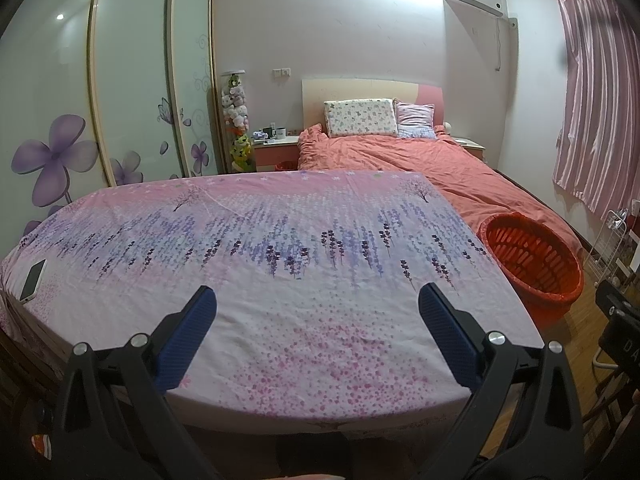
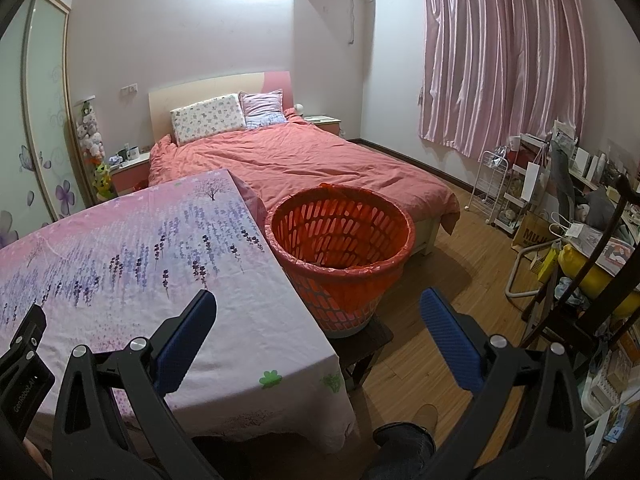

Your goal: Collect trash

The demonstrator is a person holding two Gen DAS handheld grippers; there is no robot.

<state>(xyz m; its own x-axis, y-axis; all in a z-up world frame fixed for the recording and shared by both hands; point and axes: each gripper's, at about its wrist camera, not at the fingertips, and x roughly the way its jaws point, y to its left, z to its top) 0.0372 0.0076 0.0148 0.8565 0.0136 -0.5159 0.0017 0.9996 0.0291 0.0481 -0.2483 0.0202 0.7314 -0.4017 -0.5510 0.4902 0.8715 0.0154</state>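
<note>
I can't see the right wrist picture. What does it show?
The open right gripper hovers over a table covered in a flowery cloth, with an orange basket beside it on a stool. Behind are a bed and pink curtains.

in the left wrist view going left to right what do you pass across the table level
Phone at the table's left edge → lavender-print tablecloth → red basket beside the table's right edge → white wire rack at far right.
</note>
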